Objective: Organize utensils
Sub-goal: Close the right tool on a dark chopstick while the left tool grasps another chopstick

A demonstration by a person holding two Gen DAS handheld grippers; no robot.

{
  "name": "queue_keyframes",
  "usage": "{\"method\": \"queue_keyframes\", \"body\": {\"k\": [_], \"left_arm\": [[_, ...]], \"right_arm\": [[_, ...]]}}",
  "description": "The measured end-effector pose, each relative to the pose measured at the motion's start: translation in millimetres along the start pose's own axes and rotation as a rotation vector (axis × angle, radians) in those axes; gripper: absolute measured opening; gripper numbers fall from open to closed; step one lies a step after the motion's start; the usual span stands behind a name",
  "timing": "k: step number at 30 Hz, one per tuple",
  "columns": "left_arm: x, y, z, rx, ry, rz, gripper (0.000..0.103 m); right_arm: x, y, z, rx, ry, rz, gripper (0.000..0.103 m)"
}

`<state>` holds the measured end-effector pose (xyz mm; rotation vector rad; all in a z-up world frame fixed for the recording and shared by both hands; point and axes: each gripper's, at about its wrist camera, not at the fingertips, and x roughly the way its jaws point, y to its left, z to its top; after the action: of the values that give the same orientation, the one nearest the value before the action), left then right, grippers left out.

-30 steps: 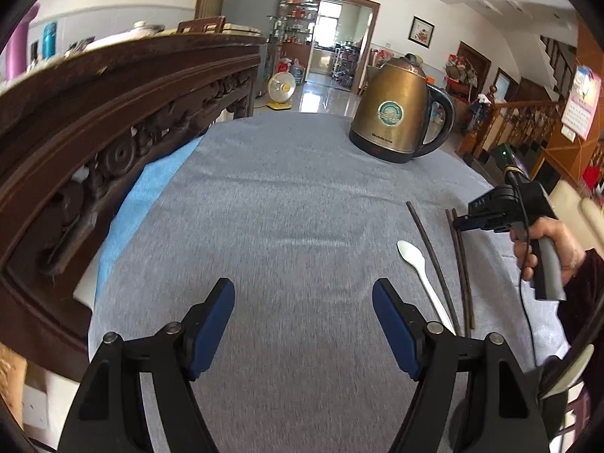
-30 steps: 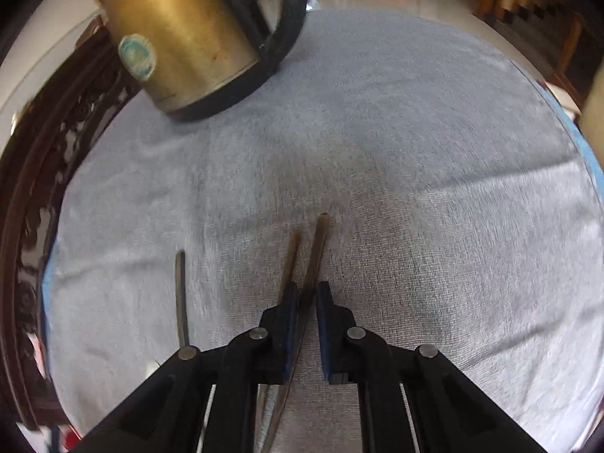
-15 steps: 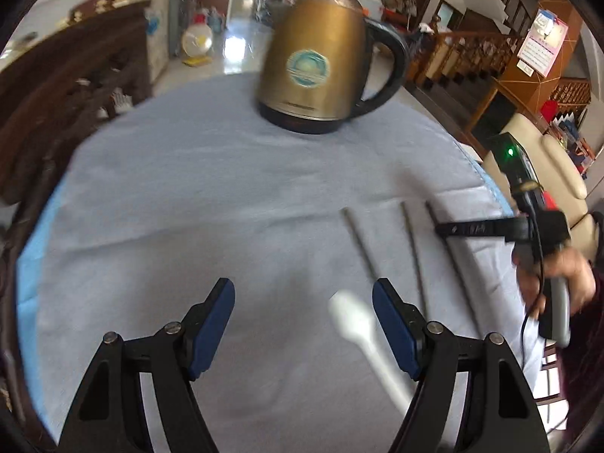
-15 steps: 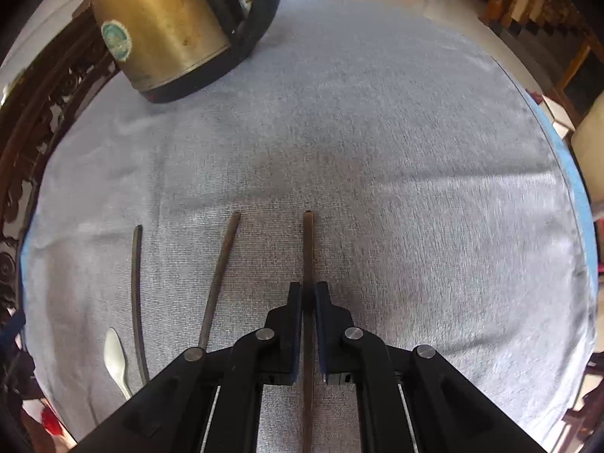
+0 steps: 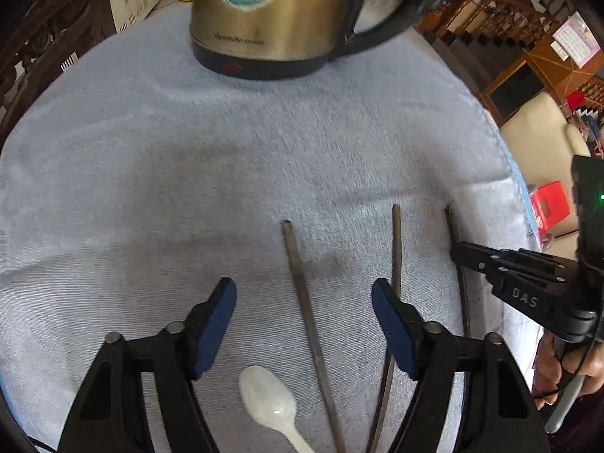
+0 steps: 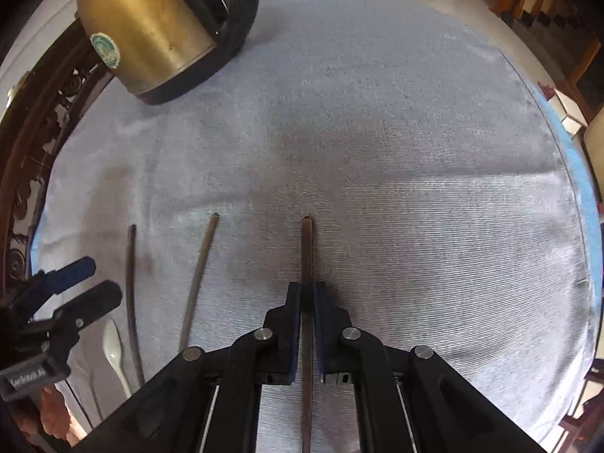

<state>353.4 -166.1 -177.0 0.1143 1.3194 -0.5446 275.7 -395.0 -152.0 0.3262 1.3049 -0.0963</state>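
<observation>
The right gripper (image 6: 306, 298) is clamping a thin dark brown chopstick (image 6: 306, 249) at centre frame, now carried clear of the two other dark chopsticks (image 6: 198, 275) lying lower left, where a second ago it sat against them. The left gripper (image 5: 304, 305) is closing, nothing pressed yet, over one chopstick (image 5: 302, 294) near the small white plastic spoon (image 5: 268, 402) at bottom centre. The separating seems underway on the grey cloth (image 5: 151, 188); the brass electric kettle (image 5: 271, 15) is standing at the top.
</observation>
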Motion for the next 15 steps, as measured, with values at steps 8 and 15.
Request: {"method": "queue_keyframes", "body": {"k": [8,15], "left_arm": [[10,-12,6,0.031,0.0,0.027,0.044],[8,-2,13,0.034,-0.03,0.048,0.007]], "right_arm": [[11,14,14,-0.008,0.012,-0.023,0.011],[13,28,12,-0.039,-0.024,-0.048,0.007]]}}
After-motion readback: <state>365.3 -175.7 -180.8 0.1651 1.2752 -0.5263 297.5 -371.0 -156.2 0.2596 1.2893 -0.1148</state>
